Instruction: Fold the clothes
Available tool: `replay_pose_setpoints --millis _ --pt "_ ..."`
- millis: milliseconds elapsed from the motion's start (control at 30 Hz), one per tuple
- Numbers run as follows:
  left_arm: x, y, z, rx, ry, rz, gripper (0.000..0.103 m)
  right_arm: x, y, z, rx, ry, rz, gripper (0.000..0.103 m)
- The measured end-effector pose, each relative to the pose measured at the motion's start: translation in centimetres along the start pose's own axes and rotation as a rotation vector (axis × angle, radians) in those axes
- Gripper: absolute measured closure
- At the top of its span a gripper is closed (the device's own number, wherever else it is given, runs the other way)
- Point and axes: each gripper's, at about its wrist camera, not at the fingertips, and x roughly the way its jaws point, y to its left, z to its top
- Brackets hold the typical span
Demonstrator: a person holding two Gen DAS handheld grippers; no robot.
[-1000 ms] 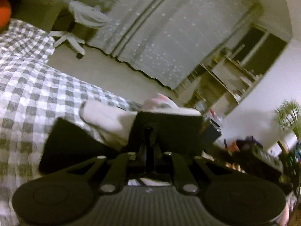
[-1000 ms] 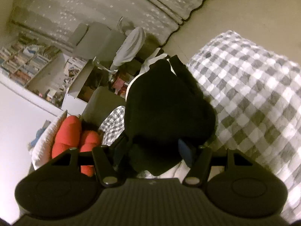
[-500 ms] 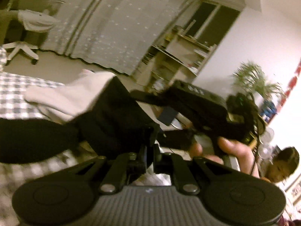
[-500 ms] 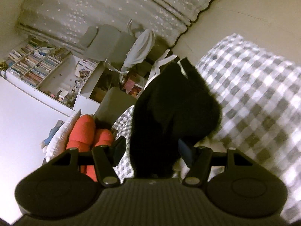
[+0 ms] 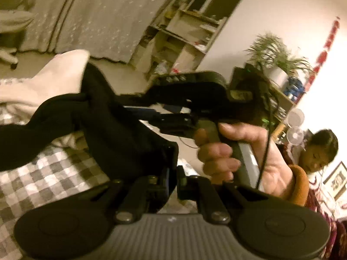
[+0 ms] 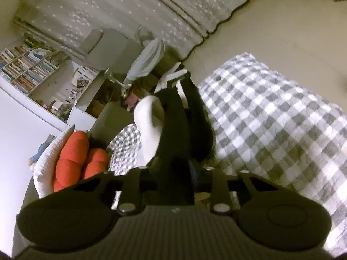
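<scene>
Black garment (image 5: 112,130) held up off the checked bedspread (image 5: 49,179), a white cloth (image 5: 58,75) lying behind it on the bed. Left gripper (image 5: 172,173): jaws drawn nearly together, pinching a lower corner of the black garment. Right gripper (image 5: 138,106), seen from the left wrist view, reaches in from the right, gripped by a hand (image 5: 236,149) with an orange cuff; its fingers meet the garment's upper fold. In the right wrist view the right gripper (image 6: 173,169) has jaws closing with the black garment (image 6: 184,119) running straight up between them; white cloth (image 6: 149,127) just to its left, checked bedspread (image 6: 271,125) to the right. Red cushions (image 6: 73,160) sit at lower left. Frames blurred.
</scene>
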Motion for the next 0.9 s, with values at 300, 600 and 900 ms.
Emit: replay_pose_setpoints --millis 300,600,900 --pt "-2.0 1.6 1.9 -0.021 -0.049 0.118 0.056 -0.7 -0.9 0.5 -0.049 -0.06 -0.094 0.097" --pt "-0.9 6.0 5.1 -0.113 -0.097 0.358 0.03 -0.2 -1.6 0.7 -0.032 -0.068 -0.132 0.088" --pt "1.5 11.2 7.0 -0.274 -0.142 0.509 0.027 -0.1 -2.1 1.5 -0.003 -0.091 -0.1 0.049"
